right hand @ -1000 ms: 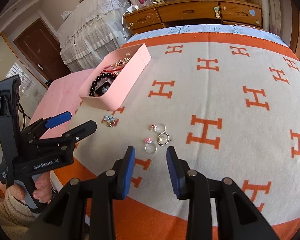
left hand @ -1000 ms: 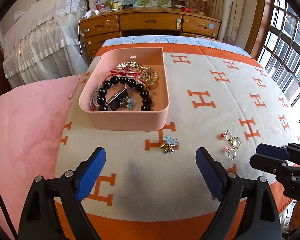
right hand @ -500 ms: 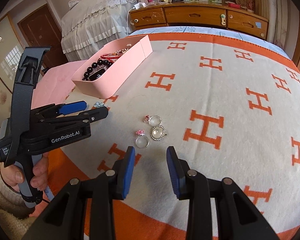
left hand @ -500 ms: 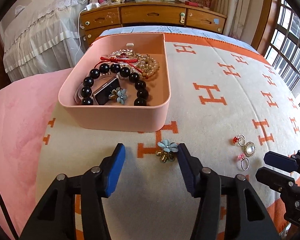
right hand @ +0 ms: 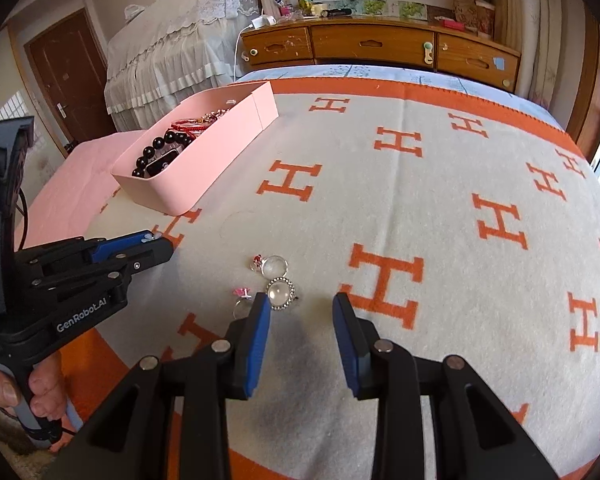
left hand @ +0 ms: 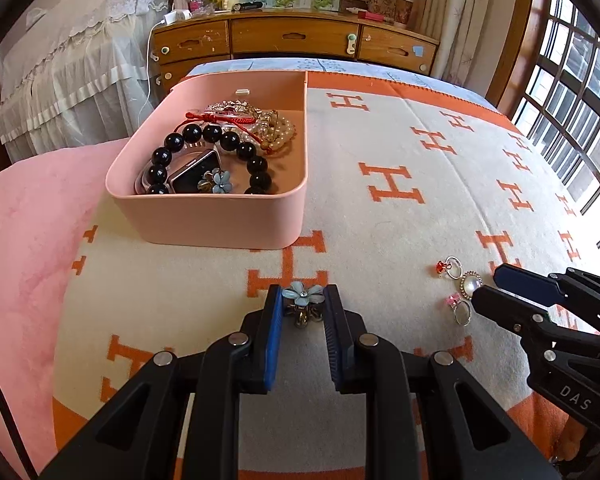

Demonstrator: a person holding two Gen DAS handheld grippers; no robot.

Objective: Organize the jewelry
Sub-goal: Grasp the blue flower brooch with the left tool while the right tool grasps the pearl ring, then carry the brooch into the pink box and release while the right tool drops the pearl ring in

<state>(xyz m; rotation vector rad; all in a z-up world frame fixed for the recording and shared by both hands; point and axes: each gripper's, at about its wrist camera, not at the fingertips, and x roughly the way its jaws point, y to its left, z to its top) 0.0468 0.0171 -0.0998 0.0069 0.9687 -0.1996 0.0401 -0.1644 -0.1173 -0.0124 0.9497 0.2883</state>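
Note:
A blue flower brooch (left hand: 302, 303) lies on the blanket between the pads of my left gripper (left hand: 300, 300), which has closed onto its sides. The pink jewelry box (left hand: 216, 216) stands just beyond it and holds a black bead bracelet (left hand: 204, 136), a watch, a red cord and a second blue flower. It also shows in the right wrist view (right hand: 204, 160). My right gripper (right hand: 300, 304) is open and empty. Three rings lie at its left fingertip: a pearl ring (right hand: 281, 293), a red-stone ring (right hand: 270, 265) and a pink-stone ring (right hand: 243, 300).
The orange-and-cream H-pattern blanket (right hand: 420, 208) covers the bed. A pink blanket (left hand: 24, 240) lies at the left. A wooden dresser (left hand: 296, 40) stands beyond the bed and windows are at the right.
My left gripper moved forward to the blue flower brooch and its jaws narrowed onto it. My right gripper moved forward toward the rings and opened a little wider.

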